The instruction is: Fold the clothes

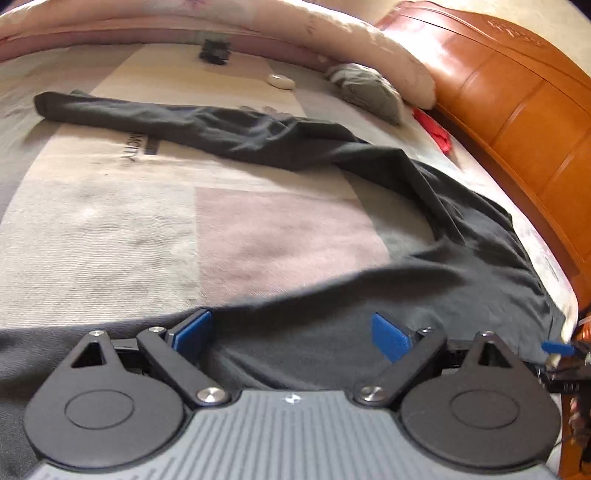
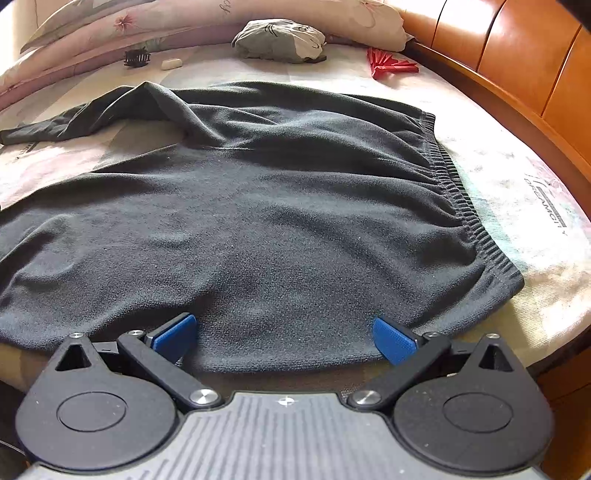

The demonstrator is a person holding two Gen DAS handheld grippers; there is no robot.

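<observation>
Dark grey trousers (image 2: 280, 206) lie spread on the bed, with the elastic waistband (image 2: 465, 206) at the right. One leg (image 1: 207, 125) stretches far to the left across the mattress. My left gripper (image 1: 293, 334) is open, low over the near edge of the dark cloth, holding nothing. My right gripper (image 2: 284, 338) is open at the near hem of the trousers, close to the waistband corner, holding nothing. The right gripper also shows at the right edge of the left wrist view (image 1: 561, 350).
A patterned bed sheet (image 1: 147, 221) covers the mattress. A wooden headboard (image 2: 517, 55) curves along the right. A crumpled grey garment (image 2: 280, 38), a red fan (image 2: 391, 64), a black hair clip (image 2: 136, 57), a small white object (image 2: 171, 63) and a pink quilt (image 2: 110, 29) lie at the far side.
</observation>
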